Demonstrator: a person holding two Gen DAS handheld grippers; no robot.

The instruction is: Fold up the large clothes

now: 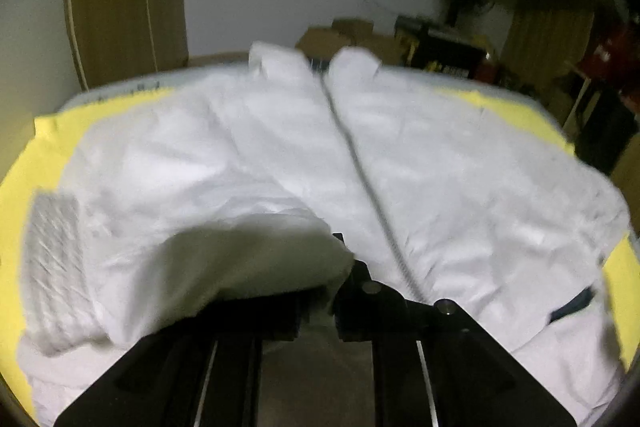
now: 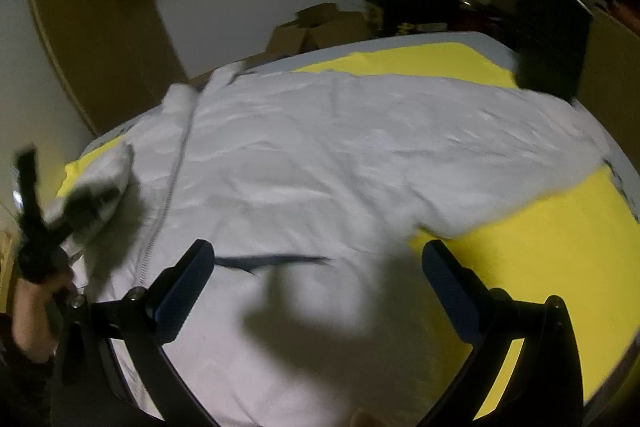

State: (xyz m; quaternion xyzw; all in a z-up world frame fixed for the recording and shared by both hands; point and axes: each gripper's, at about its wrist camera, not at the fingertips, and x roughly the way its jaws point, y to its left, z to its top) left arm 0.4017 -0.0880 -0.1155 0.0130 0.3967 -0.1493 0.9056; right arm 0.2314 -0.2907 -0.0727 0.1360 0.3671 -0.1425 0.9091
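A large white zip-front jacket (image 1: 400,155) lies spread, front up, across a yellow sheet (image 2: 540,247) on a grey-edged table (image 2: 472,37), its collar at the far edge. The left gripper (image 1: 320,291) pinches a bunched fold of the jacket's left sleeve (image 1: 248,259), as far as the blur allows. The right gripper (image 2: 316,291) hovers spread wide over the near right part of the jacket, clamping nothing.
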